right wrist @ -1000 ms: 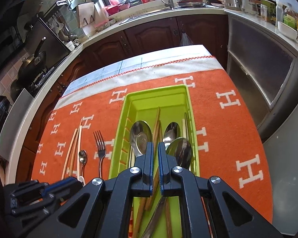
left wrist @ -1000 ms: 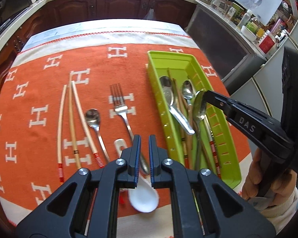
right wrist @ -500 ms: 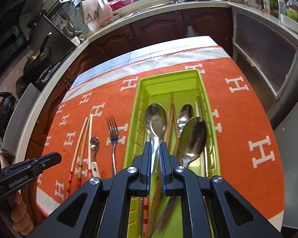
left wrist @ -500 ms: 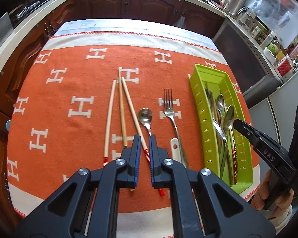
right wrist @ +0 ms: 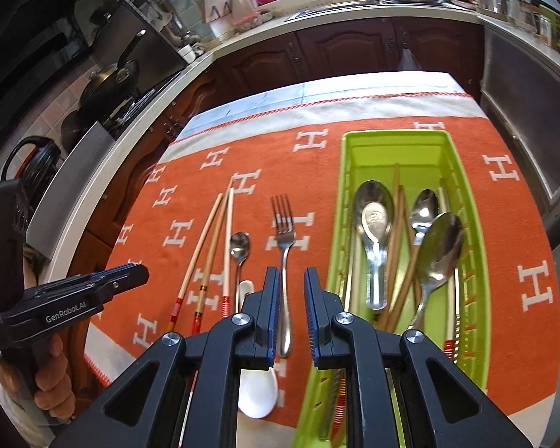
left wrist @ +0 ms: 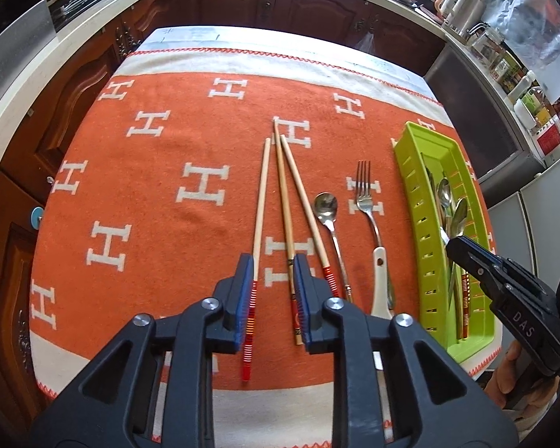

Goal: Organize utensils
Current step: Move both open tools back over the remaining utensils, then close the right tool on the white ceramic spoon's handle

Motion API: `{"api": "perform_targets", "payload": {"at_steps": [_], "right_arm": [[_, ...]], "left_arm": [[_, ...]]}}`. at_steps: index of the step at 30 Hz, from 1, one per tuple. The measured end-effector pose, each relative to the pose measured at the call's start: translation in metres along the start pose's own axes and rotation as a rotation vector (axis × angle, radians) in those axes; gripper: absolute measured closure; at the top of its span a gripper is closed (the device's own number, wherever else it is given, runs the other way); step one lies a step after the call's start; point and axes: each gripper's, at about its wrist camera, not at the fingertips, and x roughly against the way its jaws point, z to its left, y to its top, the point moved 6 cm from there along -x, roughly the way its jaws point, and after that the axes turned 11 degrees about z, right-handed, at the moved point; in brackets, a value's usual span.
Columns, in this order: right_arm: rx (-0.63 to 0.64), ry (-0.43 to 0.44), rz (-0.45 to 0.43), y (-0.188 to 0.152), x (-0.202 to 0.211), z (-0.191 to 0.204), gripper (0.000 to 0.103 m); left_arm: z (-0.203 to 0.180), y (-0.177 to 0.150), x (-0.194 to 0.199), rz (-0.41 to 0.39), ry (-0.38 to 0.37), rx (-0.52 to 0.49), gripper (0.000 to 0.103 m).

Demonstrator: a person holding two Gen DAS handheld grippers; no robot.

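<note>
Left gripper open over chopsticks near cloth's front edge, then spoon, fork, right gripper open, green tray with cutlery toward right edge.

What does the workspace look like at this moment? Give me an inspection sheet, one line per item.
Surface: table under an orange blanket patterned with white H letters.
Job's things: green tray on the right side of the table, holding spoons and chopsticks; still on the blanket are three chopsticks, a small metal spoon, a fork and a white spoon.
Clutter: nothing seen on the blanket.
Grippers: left gripper with jaws open, hanging over the chopsticks' striped ends; right gripper with jaws open and empty, between the fork and the tray.
Cables: nothing seen.
Surroundings: dark wood cabinets, pale countertop, pan on the stove.
</note>
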Motion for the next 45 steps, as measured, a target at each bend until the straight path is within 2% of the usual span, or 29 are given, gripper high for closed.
{"api": "perform_targets", "payload": {"at_steps": [15, 23, 33, 38, 45], "right_arm": [[0.15, -0.008, 0.149, -0.017, -0.061, 0.036, 0.087], [0.181, -0.035, 0.18, -0.013, -0.083, 0.04, 0.086], [0.202, 0.028, 0.228, -0.015, -0.102, 0.05, 0.086], [0.23, 0.019, 0.212, -0.017, -0.101, 0.051, 0.088], [0.216, 0.017, 0.113, -0.017, -0.081, 0.044, 0.09]], "left_arm": [[0.023, -0.008, -0.027, 0.054, 0.021, 0.015, 0.08], [0.029, -0.007, -0.036, 0.068, 0.013, 0.023, 0.08], [0.023, -0.006, -0.042, 0.073, -0.006, 0.006, 0.08], [0.023, -0.005, -0.045, 0.078, -0.009, 0.006, 0.08], [0.01, 0.003, -0.045, 0.063, -0.04, -0.02, 0.08]]}}
